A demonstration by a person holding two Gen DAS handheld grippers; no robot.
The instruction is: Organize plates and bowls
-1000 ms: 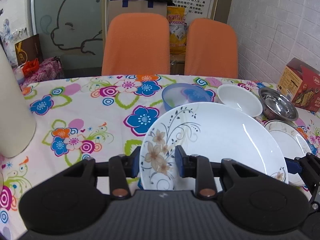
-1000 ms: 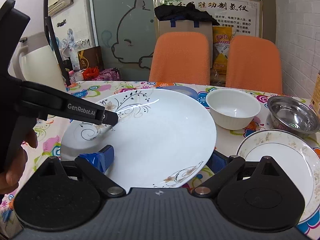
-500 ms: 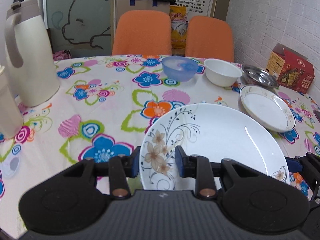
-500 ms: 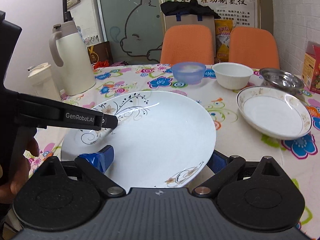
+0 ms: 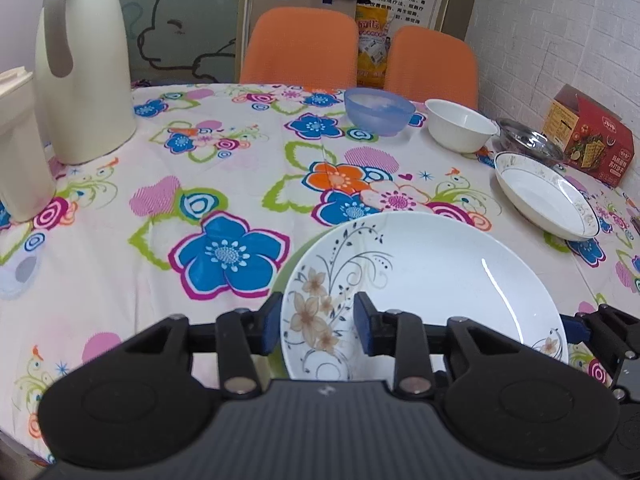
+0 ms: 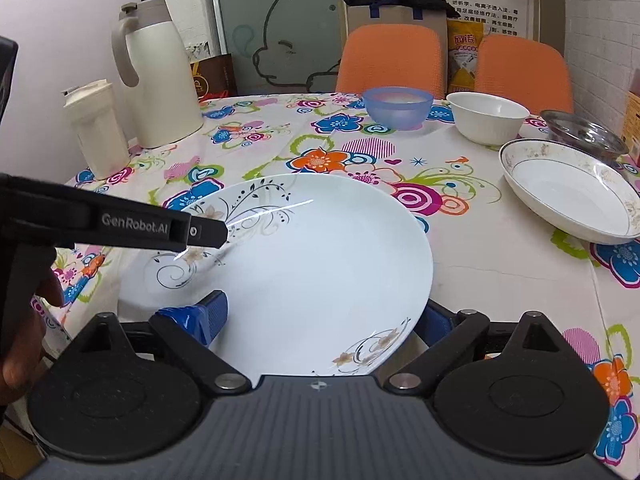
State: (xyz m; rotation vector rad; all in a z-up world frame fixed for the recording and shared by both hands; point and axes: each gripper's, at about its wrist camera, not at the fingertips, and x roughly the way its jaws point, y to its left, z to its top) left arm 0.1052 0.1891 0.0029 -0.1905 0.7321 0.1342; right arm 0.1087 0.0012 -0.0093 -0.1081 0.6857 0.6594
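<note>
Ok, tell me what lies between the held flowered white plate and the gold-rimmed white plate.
Only bare floral tablecloth separates flowered white plate from gold-rimmed white plate, per right wrist view.

The big plate (image 6: 304, 264) is white with black scrolls and beige flowers. The tablecloth (image 5: 240, 184) is cream, strewn with blue, orange and pink blooms. One bowl (image 6: 398, 108) is translucent blue, another (image 6: 488, 118) plain white; the smaller plate (image 6: 568, 192) is white with a speckled rim. Both chairs (image 6: 390, 60) are orange.
</note>
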